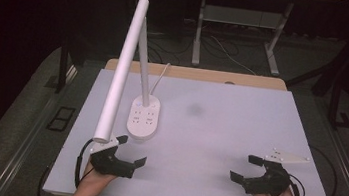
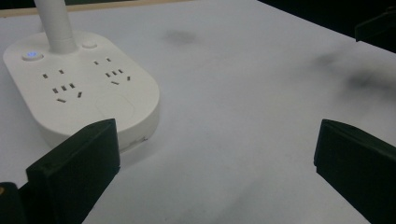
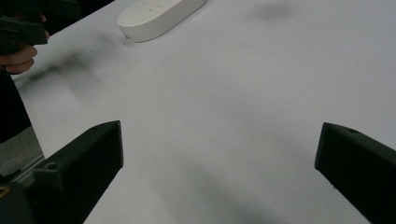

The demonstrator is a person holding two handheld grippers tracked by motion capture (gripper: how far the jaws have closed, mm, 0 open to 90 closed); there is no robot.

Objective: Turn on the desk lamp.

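Observation:
A white desk lamp stands at the table's left. Its oval base (image 1: 144,117) carries two groups of sockets, and its long tube head (image 1: 122,66) slants toward the near edge. In the left gripper view the base (image 2: 79,88) lies just ahead and left, with a small blue light lit on it. My left gripper (image 1: 131,150) sits near the front edge just below the base, open, with nothing between the jaws (image 2: 217,154). My right gripper (image 1: 244,168) rests at the front right, also open and holding nothing (image 3: 219,158). The lamp base (image 3: 159,16) lies far off across the board.
The white board (image 1: 242,101) covers a wooden table whose back strip (image 1: 195,74) shows behind it. A faint dark smudge (image 1: 194,109) marks the middle. A white cable (image 1: 159,78) runs back from the lamp. Metal desk legs (image 1: 199,30) stand on the floor beyond.

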